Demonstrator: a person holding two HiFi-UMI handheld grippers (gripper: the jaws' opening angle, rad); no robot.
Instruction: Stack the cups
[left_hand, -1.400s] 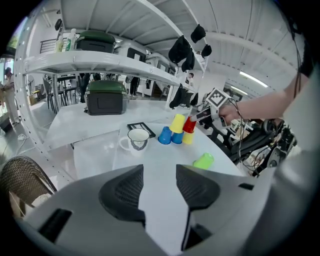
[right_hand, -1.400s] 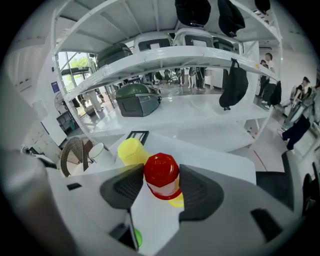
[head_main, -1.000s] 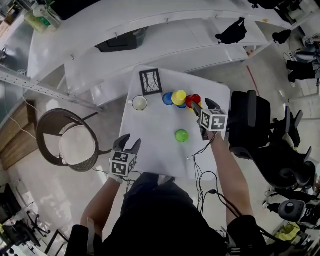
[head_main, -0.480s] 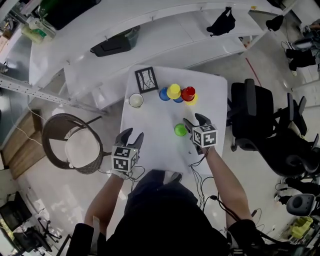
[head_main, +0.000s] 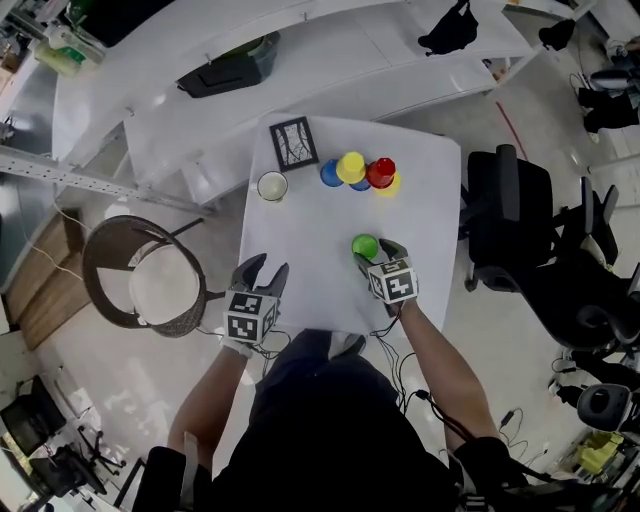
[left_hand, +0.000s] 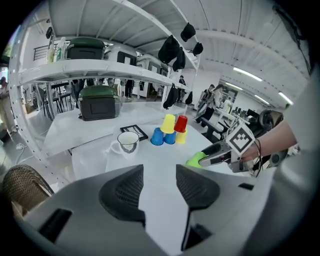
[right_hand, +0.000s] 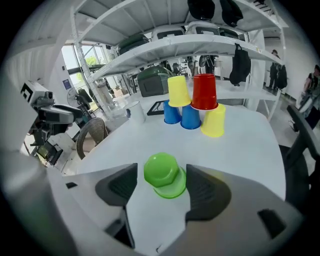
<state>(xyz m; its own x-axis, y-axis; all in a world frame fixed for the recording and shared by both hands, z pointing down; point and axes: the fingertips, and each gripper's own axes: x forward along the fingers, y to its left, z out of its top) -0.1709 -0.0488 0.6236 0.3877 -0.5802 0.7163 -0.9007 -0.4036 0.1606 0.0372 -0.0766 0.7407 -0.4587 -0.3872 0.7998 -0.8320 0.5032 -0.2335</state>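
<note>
The middle of the white table (head_main: 310, 225) is bare, so a gripper could pass there from the near edge to the far side.

At the far side a mug (head_main: 272, 186) stands on the left, with a black picture frame (head_main: 294, 142) just behind it. To the right is a bunch of cups (head_main: 355, 170) packed tight together, with no way through them. A bare strip lies between the mug and the cups.

On the near right, the green cup (head_main: 364, 245) stands upside down between the jaws of the right gripper (head_main: 375, 251). Those jaws have just been opening. A small gap shows on the cup's left, and the right jaw is very close.

The left gripper (head_main: 265, 268) sits at the near left edge. Its jaws are apart with only bare table ahead.

A wicker chair (head_main: 100, 260) blocks the left side of the table, and a black office chair (head_main: 500, 220) blocks the right.
</note>
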